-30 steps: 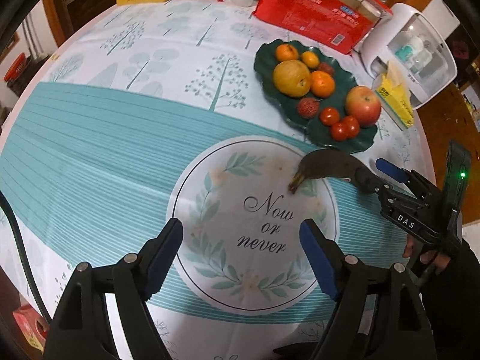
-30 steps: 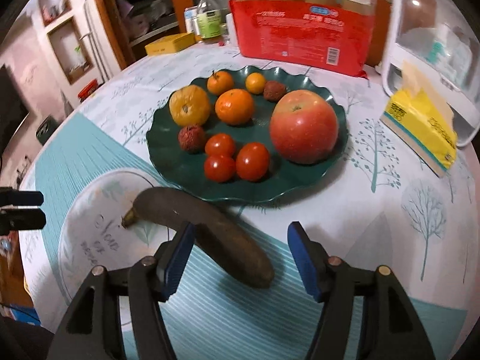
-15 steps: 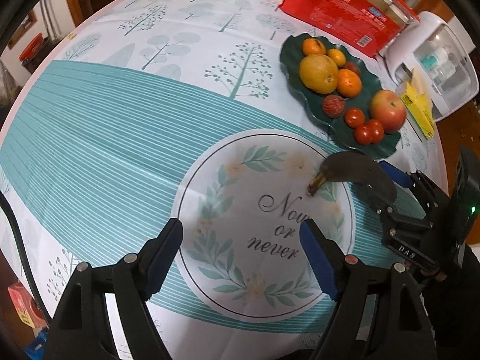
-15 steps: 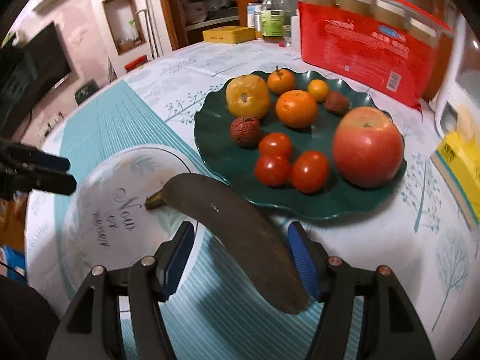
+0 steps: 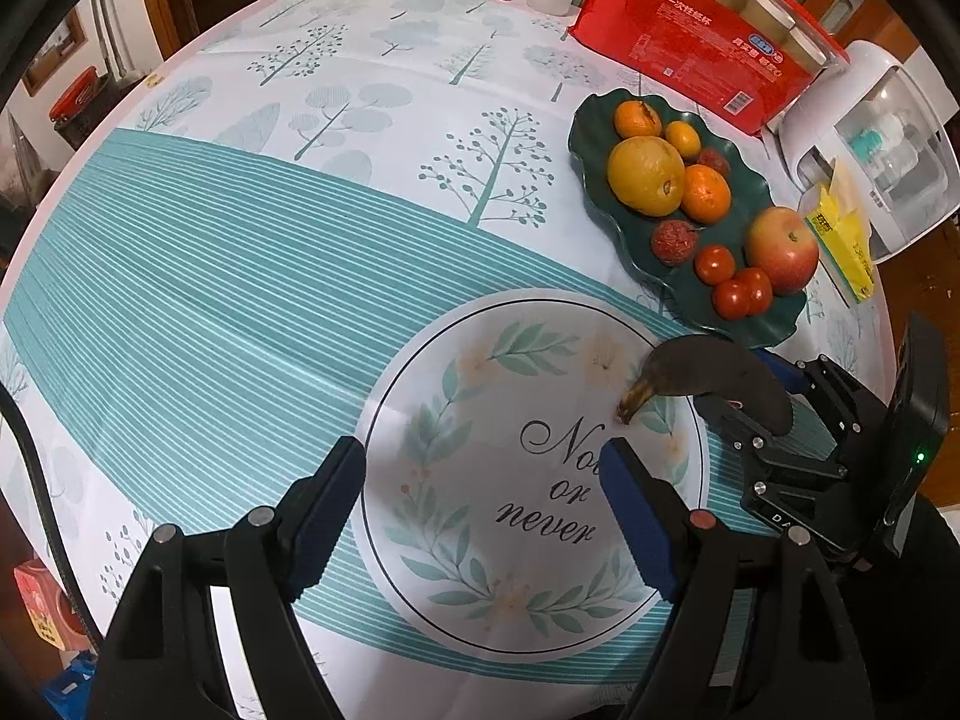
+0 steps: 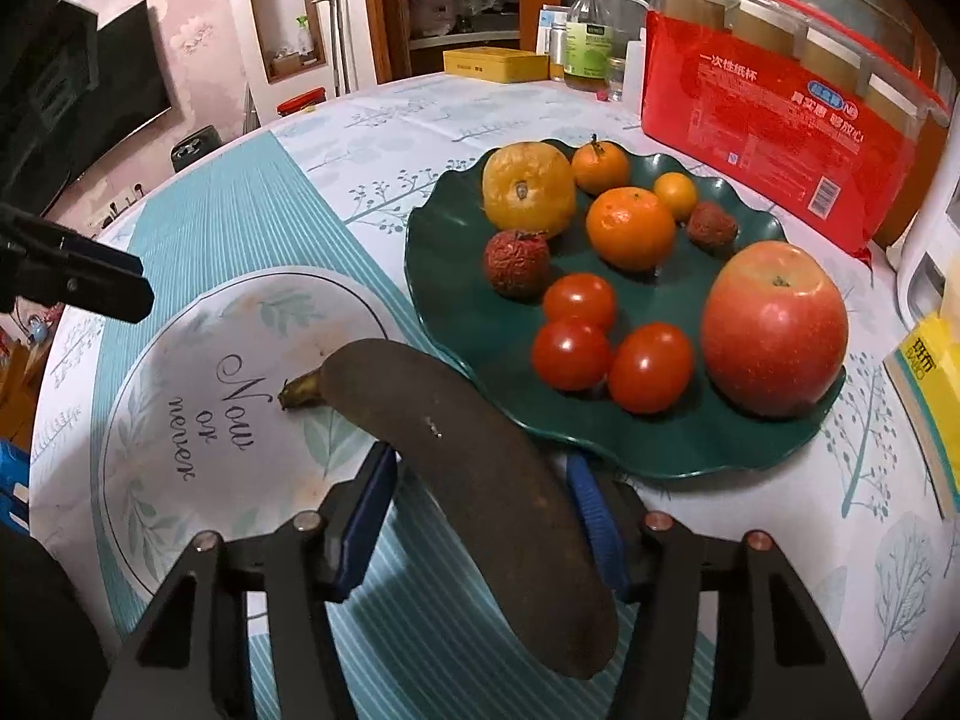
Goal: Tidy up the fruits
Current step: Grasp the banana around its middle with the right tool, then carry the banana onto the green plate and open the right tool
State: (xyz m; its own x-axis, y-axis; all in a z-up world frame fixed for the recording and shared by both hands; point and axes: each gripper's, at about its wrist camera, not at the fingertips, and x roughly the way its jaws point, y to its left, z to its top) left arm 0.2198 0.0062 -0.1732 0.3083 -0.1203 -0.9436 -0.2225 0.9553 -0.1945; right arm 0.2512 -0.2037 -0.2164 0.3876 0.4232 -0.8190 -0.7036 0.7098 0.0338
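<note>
A dark brown banana (image 6: 468, 468) lies between the blue pads of my right gripper (image 6: 480, 474), which is shut on it just in front of the green plate (image 6: 456, 324). The banana also shows in the left wrist view (image 5: 714, 372), its stem over the round "Now or never" print (image 5: 528, 480). The plate (image 5: 612, 228) holds an apple (image 6: 774, 330), three tomatoes (image 6: 576, 354), oranges (image 6: 630, 228), a yellow fruit (image 6: 528, 189) and lychees (image 6: 516, 264). My left gripper (image 5: 483, 510) is open and empty above the print.
A red package of paper cups (image 6: 780, 132) stands behind the plate. A white appliance (image 5: 870, 144) and a yellow tissue pack (image 5: 840, 240) sit at the right edge. Bottles (image 6: 588, 48) and a yellow tin (image 6: 495, 65) stand at the back.
My right gripper has closed its pads on the banana and raised it slightly near the plate. The left gripper has drawn back and stays open.
</note>
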